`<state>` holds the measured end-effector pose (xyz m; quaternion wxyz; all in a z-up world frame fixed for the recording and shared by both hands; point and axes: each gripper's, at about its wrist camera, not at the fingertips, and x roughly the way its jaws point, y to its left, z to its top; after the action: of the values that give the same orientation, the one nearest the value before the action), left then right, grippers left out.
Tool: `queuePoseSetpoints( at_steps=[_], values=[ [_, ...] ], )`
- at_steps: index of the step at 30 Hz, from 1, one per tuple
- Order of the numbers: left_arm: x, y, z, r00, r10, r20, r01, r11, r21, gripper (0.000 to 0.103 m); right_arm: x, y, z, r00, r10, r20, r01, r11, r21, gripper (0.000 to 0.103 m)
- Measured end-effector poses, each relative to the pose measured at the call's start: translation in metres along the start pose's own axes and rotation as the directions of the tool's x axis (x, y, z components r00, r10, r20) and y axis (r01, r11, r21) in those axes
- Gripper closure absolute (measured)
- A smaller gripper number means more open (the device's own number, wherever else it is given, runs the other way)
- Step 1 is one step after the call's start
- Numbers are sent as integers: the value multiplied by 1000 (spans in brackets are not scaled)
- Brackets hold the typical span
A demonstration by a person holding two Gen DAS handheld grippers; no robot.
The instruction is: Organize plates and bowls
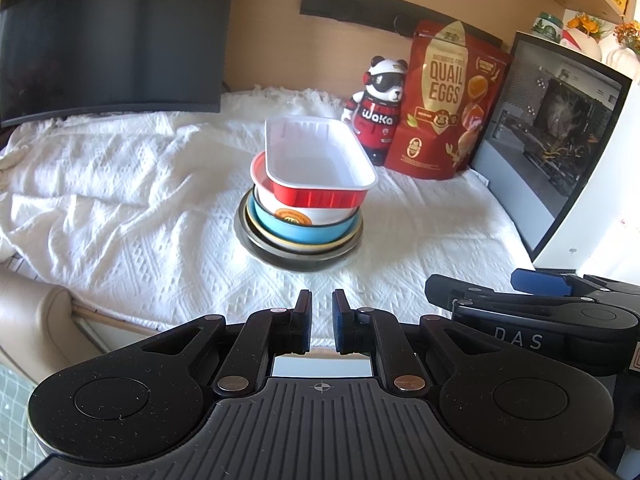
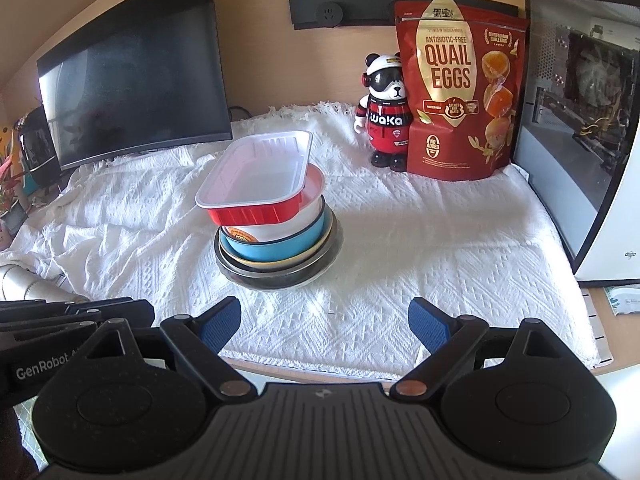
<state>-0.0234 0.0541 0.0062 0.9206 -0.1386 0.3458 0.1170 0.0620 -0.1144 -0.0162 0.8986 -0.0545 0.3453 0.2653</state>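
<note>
A stack of dishes stands in the middle of the white cloth. At the bottom is a dark metal plate (image 1: pixel 280 258) (image 2: pixel 280 278), on it a yellow-rimmed plate, then a blue bowl (image 1: pixel 316 232) (image 2: pixel 272 250) and a white bowl with an orange label. On top rests a rectangular red foil tray (image 1: pixel 316 152) (image 2: pixel 256 176) with a white inside, tilted. My left gripper (image 1: pixel 322 304) hangs shut and holds nothing, short of the stack. My right gripper (image 2: pixel 324 312) stands open with nothing between its fingers, also short of the stack.
A dark monitor (image 2: pixel 136 68) stands at the back left. A panda figure (image 2: pixel 386 112) and a red quail-egg bag (image 2: pixel 456 92) stand at the back right, beside a glass-sided computer case (image 2: pixel 580 120). The table's front edge (image 2: pixel 320 372) lies under my fingers.
</note>
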Motion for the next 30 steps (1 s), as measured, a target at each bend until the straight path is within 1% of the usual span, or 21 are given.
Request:
queuePoseSetpoints(
  at_steps=[12,30],
  values=[
    [1,-2,0,1000,-3,2,3,1000,4,91,1,0,0,1000,20,-6,-20,1000,-8,12],
    [3,0,0,1000,-9,-3,9,1000,-11,91,2,2,-1,1000,19,-12,-19,1000,-11,12]
  ],
)
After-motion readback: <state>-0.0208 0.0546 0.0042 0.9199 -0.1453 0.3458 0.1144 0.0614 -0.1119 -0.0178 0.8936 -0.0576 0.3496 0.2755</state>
